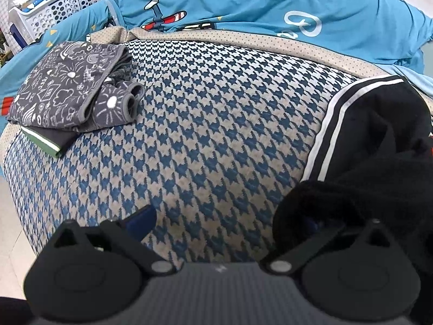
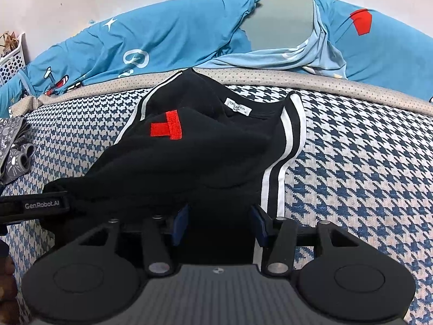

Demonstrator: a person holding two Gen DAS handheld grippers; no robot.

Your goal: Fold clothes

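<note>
Black garment (image 2: 194, 151) with white side stripes (image 2: 273, 187) and a red patch, lying rumpled on the houndstooth-covered bed (image 2: 365, 168), near hem bunched at both tools, folded grey printed pile (image 1: 73, 86) well apart to the left. Right gripper (image 2: 220, 223) half spread with black cloth between its blue pads (image 2: 180, 223), grip or mere straddle impossible to tell; left gripper (image 1: 227, 222) spread wide, left finger (image 1: 142, 218) bare over the cover, right finger buried under cloth. Soft, light, limp fabric, likely to sag and slide: best pinched at hem corners or along the striped seam.
</note>
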